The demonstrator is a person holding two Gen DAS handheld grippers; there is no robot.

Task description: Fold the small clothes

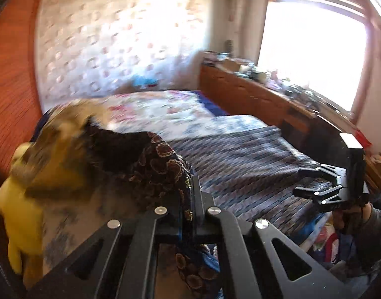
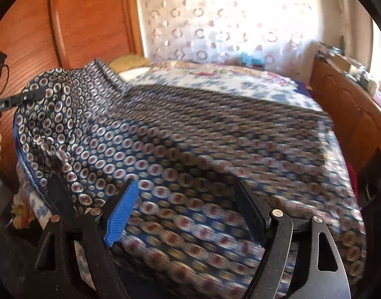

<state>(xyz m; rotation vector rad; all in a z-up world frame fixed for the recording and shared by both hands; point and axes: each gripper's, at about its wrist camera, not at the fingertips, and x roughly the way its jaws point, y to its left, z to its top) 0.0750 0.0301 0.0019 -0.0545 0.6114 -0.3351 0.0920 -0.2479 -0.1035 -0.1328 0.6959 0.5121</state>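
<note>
Patterned cloth (image 1: 163,172) hangs lifted in left gripper (image 1: 190,199); right gripper (image 2: 188,209) gapes.

Motion blur smears the patterned cloth (image 2: 215,174) across the bed so its far edge cannot be traced, the left gripper (image 1: 188,214) hides its own fingertips in gathered fabric, and the yellow-brown mass (image 1: 36,174) beside it is perhaps a cushion.
</note>
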